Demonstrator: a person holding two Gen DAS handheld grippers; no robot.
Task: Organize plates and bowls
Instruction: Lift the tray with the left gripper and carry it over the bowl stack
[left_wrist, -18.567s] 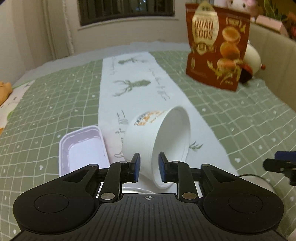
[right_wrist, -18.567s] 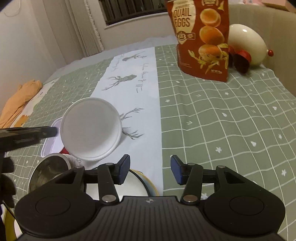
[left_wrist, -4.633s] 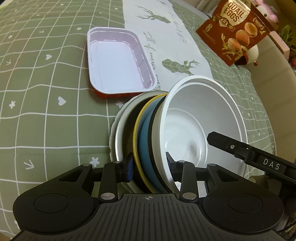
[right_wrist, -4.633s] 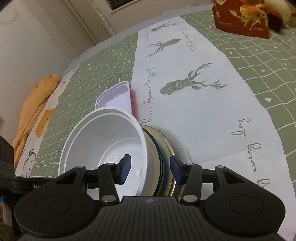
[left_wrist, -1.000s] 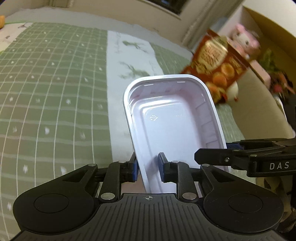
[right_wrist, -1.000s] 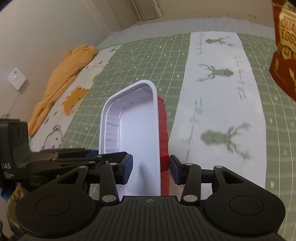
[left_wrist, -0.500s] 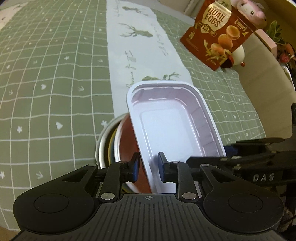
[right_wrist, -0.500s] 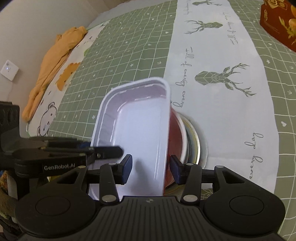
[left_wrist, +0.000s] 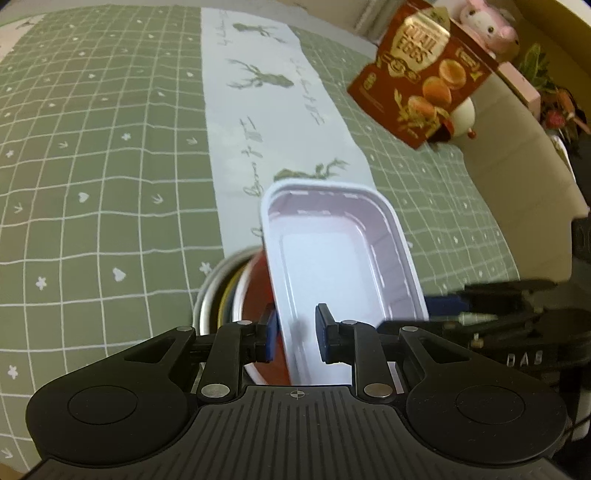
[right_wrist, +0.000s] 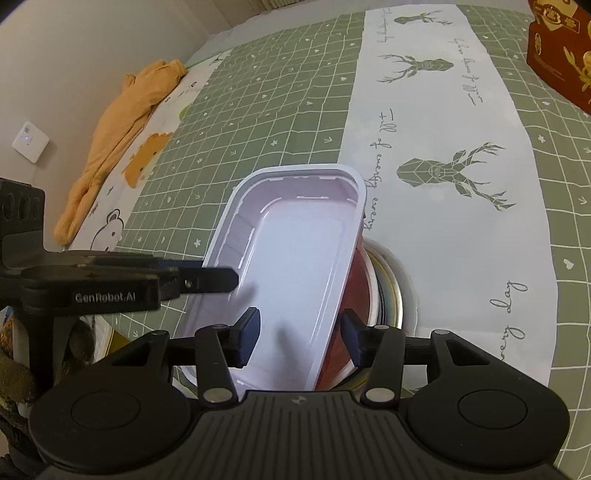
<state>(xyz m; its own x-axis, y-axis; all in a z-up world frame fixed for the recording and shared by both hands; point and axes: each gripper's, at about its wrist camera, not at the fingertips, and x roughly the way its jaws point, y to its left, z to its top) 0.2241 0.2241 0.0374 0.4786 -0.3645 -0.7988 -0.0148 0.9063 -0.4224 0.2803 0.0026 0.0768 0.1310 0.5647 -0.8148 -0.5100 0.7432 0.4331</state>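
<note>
The green checked cloth (left_wrist: 92, 147) carries the stack of bowls (left_wrist: 221, 291). In the stack sits the empty white rectangular tray (right_wrist: 295, 266), tilted. The left gripper (left_wrist: 294, 334) and right gripper (right_wrist: 299, 338) each straddle 1 tray wall, fingers apart.

Snack bag (left_wrist: 421, 86), far end of the runner: "QUAIL EGGS".
Left gripper (right_wrist: 207, 280): "GenRobot.AI".
Right gripper (left_wrist: 443, 325): "DAS".
Runner (right_wrist: 443, 122): cursive script, "every day" legible.

Dim, warm indoor light; fisheye-bent edges; left view seems motion-blurred.
</note>
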